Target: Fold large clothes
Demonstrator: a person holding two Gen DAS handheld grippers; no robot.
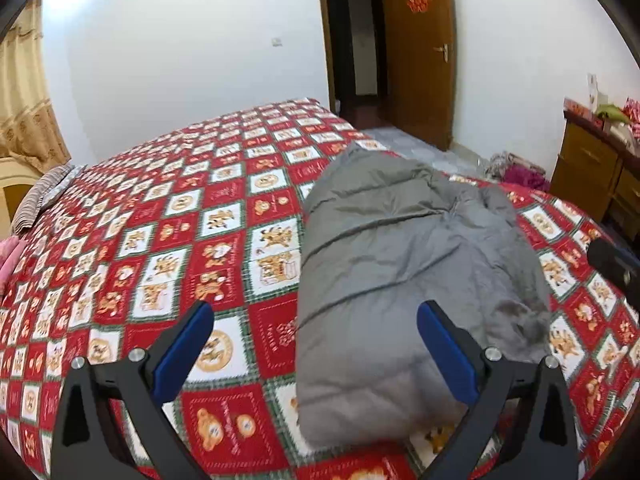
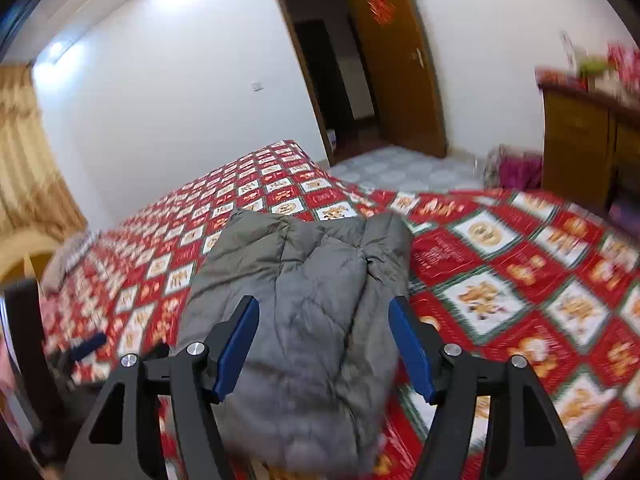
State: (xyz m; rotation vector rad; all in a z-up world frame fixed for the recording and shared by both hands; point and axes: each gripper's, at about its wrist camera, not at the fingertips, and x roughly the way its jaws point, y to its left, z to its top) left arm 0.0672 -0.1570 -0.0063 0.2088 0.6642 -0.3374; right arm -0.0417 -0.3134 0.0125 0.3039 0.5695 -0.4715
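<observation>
Left wrist view first: the left gripper (image 1: 316, 330) has its fingers (image 1: 186, 346) spread wide with nothing between the pads, hanging over the red patchwork bedspread (image 1: 168, 240). The grey puffer coat (image 1: 400, 280) sits ahead and a bit to the right of it, already doubled into a long bundle. Its long axis runs away from the camera toward the open door (image 1: 416, 52). The near end of the bundle falls roughly between this gripper's finger lines, closer to the right finger.

Right wrist view: the right gripper (image 2: 324, 340) is also spread, empty, and it's centred right over the near half of the coat (image 2: 304, 312), so I'd say this hand is the better lined up of the two. Picture's pretty smeared here though. Looks to me like the next fold goes end to end along that long axis.
</observation>
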